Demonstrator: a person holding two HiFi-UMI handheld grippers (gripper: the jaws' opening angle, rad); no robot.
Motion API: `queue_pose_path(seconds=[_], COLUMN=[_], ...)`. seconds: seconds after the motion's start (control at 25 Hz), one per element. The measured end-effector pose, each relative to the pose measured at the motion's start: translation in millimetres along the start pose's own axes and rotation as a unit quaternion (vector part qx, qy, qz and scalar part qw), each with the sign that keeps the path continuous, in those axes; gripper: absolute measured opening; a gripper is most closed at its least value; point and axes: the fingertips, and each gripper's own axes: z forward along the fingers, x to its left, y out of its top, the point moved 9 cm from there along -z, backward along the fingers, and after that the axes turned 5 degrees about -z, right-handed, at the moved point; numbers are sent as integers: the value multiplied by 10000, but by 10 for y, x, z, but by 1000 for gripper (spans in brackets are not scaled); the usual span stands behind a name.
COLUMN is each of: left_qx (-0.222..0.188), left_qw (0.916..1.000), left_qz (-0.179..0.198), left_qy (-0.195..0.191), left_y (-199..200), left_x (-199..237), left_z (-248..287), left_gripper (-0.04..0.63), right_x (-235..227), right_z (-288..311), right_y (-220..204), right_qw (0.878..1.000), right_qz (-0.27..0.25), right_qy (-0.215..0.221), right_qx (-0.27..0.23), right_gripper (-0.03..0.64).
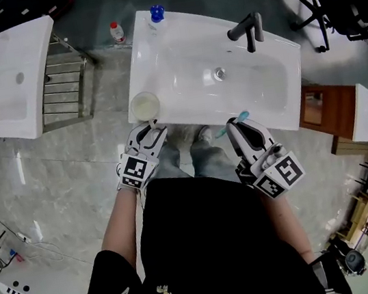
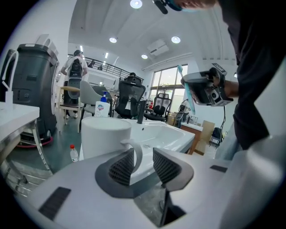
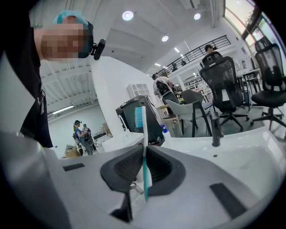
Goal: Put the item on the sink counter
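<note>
1. Over the glossy white sink counter, in the head view, a round white mug stands at the front left corner, with a black faucet at the back. The left gripper reaches it on an outstretched forearm. The right gripper hangs at the front edge. Both carry cubes with black-and-white square markers.
2. From the left gripper view, the dark ribbed pads stand wide apart. The mug's curved handle sits between them unsqueezed. A blue-capped pump bottle behind has a label too small to read.
3. From the right gripper view, the jaws clamp a slim white-and-teal toothbrush, upright with its bristles on top.
</note>
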Motion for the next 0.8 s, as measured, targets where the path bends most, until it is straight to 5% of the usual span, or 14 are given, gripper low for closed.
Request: queue_pose_path(seconds=[0.44,0.8], left_qx=[325,564], left_qw=[9947,9870], left_qz=[819,1373], left_qy=[-531,-611], left_y=[21,0], left_x=[120,179], left_z=[63,24], left_gripper=[132,141], right_x=[69,55], right_z=[7,-15], right_y=[-31,-13], right_qw=[9998,9996], right_qz=[28,1], right_qy=[-174,-246], right_qx=[-77,-101], right_gripper=[46,46])
